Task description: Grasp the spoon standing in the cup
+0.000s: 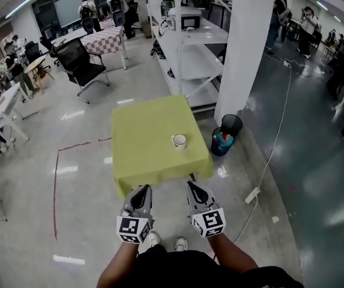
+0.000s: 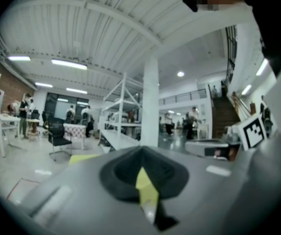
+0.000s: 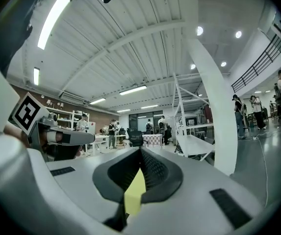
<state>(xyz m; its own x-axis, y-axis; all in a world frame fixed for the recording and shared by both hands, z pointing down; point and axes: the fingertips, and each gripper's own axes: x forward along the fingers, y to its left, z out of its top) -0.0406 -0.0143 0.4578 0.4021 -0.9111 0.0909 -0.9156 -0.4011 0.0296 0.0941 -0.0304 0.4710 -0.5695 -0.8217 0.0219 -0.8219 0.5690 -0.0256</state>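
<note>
Yellow-green cloth-covered worktop, one white cup on it; left gripper and right gripper near its edge, fingers together, empty.

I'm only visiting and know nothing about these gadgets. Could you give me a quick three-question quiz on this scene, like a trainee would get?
1. True or false: the cup stands on the yellow-green tablecloth.
2. Pick one: the jaws of the right gripper are A) wide apart, B) closed together with nothing between them, C) clamped on a spoon.
3. Fill the gap: on the floor beside the white pillar stands a black ____.

Key: 1 true; 2 B; 3 bin.
</note>
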